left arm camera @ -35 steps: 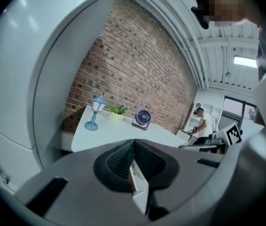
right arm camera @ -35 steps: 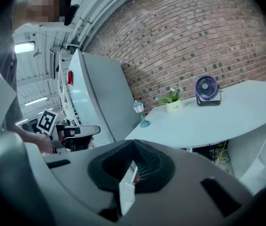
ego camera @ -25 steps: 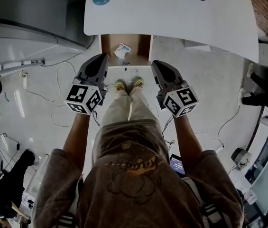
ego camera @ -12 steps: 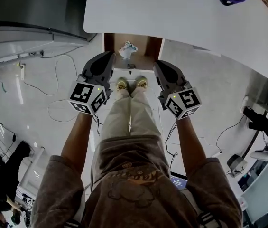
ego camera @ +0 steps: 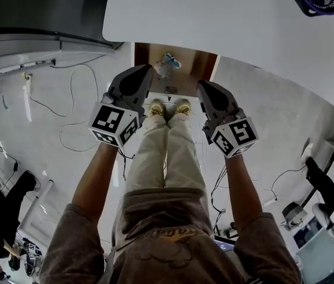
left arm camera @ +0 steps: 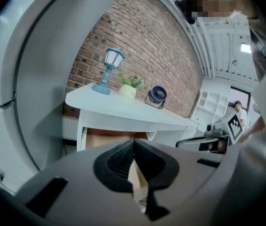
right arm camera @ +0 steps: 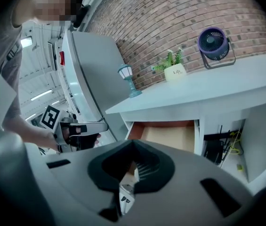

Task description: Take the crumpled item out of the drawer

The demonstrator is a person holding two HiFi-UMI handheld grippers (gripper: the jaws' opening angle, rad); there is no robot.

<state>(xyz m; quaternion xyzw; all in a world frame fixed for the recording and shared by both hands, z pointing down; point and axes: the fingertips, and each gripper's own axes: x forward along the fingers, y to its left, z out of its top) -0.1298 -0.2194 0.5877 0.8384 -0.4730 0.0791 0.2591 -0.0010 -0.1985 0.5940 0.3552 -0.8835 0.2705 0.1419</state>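
Here, underfoot: pale grey floor [ego camera: 66, 176], with loose cables [ego camera: 61, 138] trailing across it left of the person's yellow shoes [ego camera: 157, 107]. Left gripper [ego camera: 143, 73] and right gripper [ego camera: 206, 87] are held out side by side above the floor, one on either side of the shoes, both pointing toward the desk. Each gripper view shows its jaws closed tip to tip, with nothing between them.

Just beyond the tips is the open drawer [ego camera: 193, 64], brown wood inside, pulled out from under the white table [ego camera: 214, 16]. The crumpled item [ego camera: 167, 64], pale whitish-blue, lies in the drawer toward its left side, clear of both grippers. The left gripper is the nearer of the two.

On the tabletop: blue lamp [right arm camera: 129, 80], small potted plant [right arm camera: 174, 68] and dark round fan [right arm camera: 213, 43], in a row along the back edge. Behind them is a red brick wall [right arm camera: 170, 18]. A tall grey cabinet [ego camera: 31, 10] stands to the left of the table.
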